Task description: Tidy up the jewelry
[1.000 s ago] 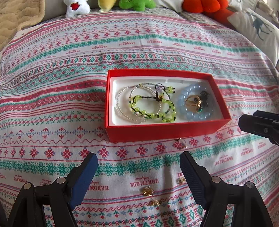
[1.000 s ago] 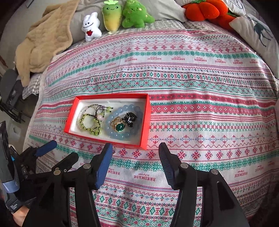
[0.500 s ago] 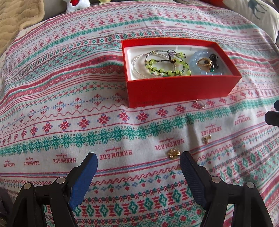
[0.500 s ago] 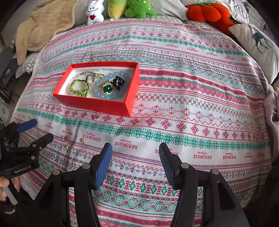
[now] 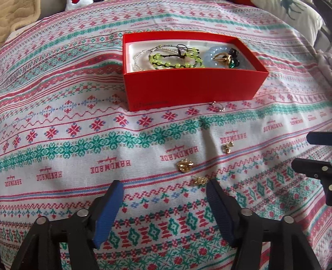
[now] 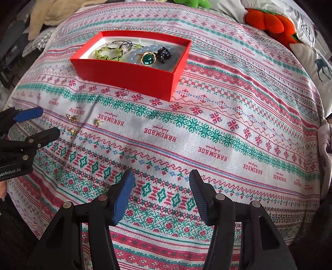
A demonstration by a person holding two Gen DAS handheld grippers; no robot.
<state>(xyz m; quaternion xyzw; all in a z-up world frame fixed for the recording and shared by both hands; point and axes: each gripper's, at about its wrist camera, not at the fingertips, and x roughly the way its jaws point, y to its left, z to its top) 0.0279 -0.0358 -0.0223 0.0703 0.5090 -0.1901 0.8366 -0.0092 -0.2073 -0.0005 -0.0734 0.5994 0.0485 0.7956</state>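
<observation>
A red box (image 5: 191, 85) sits on the patterned bedspread and holds a green bead bracelet (image 5: 176, 61), a pale blue bead bracelet (image 5: 209, 56) and a gold ring with a green stone (image 6: 148, 59). Three small gold pieces lie loose in front of it: one (image 5: 184, 165), one (image 5: 227, 147) and one (image 5: 199, 180). A thin silver ring (image 5: 217, 107) lies at the box's front wall. My left gripper (image 5: 164, 187) is open and empty, low over the cloth, just short of the gold pieces. My right gripper (image 6: 160, 176) is open and empty, to the right of them.
The red box also shows in the right wrist view (image 6: 128, 74). Plush toys, an orange one (image 6: 269, 22) among them, and a deer pillow (image 6: 317, 62) line the far edge. A beige blanket (image 6: 47, 14) lies at the far left. The bedspread drops off at the sides.
Both grippers have dropped lower and drawn back toward the near side of the bed. The gold pieces now lie just ahead of my left gripper's fingertips. Both stay open.
</observation>
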